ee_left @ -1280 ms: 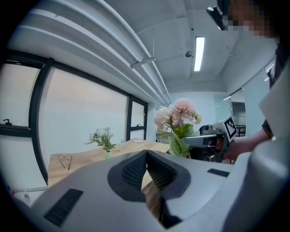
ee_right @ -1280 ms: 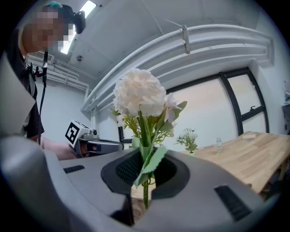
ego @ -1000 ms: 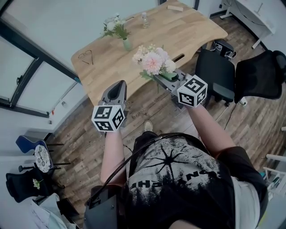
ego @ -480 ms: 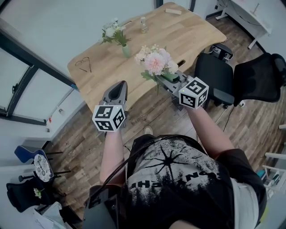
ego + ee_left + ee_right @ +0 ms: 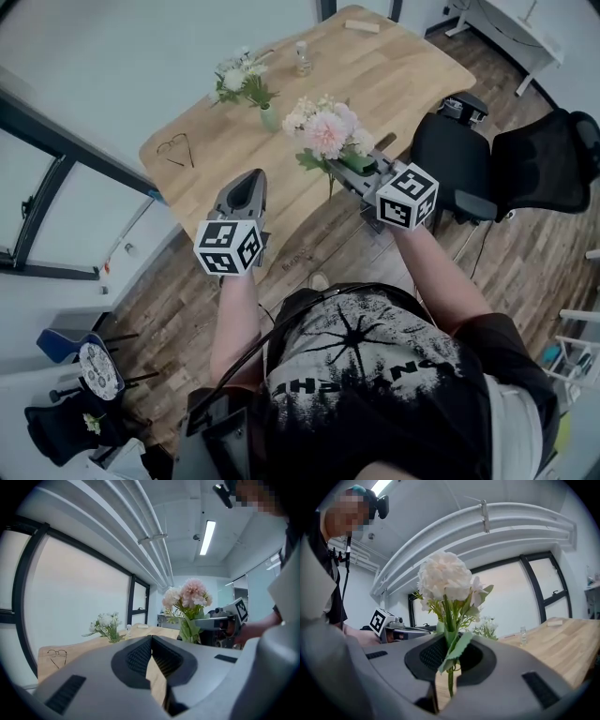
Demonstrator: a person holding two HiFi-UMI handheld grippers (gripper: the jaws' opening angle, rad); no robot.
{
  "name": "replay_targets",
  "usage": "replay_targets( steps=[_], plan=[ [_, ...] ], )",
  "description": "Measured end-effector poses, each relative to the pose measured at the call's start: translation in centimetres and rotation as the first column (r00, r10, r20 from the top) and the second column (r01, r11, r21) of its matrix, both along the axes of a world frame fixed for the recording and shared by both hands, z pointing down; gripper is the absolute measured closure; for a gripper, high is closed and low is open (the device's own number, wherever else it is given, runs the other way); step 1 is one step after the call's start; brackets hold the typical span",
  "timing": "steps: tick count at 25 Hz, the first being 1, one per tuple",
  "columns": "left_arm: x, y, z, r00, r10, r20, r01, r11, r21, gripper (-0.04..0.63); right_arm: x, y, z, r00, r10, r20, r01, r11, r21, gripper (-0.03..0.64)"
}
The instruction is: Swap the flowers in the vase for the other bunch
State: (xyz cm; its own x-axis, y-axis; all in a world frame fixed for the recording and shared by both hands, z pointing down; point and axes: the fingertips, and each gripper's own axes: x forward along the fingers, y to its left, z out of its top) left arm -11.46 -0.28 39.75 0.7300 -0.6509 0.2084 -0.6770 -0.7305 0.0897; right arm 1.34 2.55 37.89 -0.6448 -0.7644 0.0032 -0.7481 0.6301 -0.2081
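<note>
- Left gripper (image 5: pixel 249 180): nearest you, held out over the floor just short of the surface (image 5: pixel 394 84). Fingers pressed together, nothing between them.
- Right gripper (image 5: pixel 339 167): beside it, at the near edge. Fingers clamped on the green stems of the pink bunch (image 5: pixel 323 127), blooms upright above them.
- Wire loop (image 5: pixel 176 148): lying flat on the left part of the surface.
- Vase (image 5: pixel 268 93): small, green, upright toward the far left side, well apart from both grippers. It holds the white bunch (image 5: pixel 239 75).
- Small clear bottle (image 5: pixel 302 56): upright beyond the vase.

Step in hand, as judged: you are bringing the replacement bunch to the vase, and the white flowers are not yet out. The next move probably falls to your empty left gripper. Open it, close on the white stems just above the rim, and lift straight up so the light vase doesn't tip. Keep the pink bunch aside until the neck is free.
</note>
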Motion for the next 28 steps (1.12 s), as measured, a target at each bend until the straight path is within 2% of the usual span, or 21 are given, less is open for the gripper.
replay_targets(
  steps=[6, 19, 28],
  plan=[
    [-1.5, -2.9, 1.3, 1.0, 0.006, -0.006, -0.006, 1.0, -0.029, 0.58, -1.1, -2.7, 0.5, 1.0, 0.02, 0.001, -0.02, 1.0, -0.012, 0.566],
    [-3.9, -7.1, 2.2, 0.999, 0.022, -0.032, -0.023, 0.999, -0.043, 0.58, -3.6, -7.0, 1.2, 0.999, 0.04, -0.001, -0.04, 0.999, -0.02, 0.566],
    [-3.7, -8.8, 3.0, 0.999, -0.009, -0.052, 0.006, 0.998, -0.064, 0.58, -3.1, -8.8, 1.3, 1.0, 0.02, -0.005, -0.02, 1.0, -0.018, 0.566]
  ],
)
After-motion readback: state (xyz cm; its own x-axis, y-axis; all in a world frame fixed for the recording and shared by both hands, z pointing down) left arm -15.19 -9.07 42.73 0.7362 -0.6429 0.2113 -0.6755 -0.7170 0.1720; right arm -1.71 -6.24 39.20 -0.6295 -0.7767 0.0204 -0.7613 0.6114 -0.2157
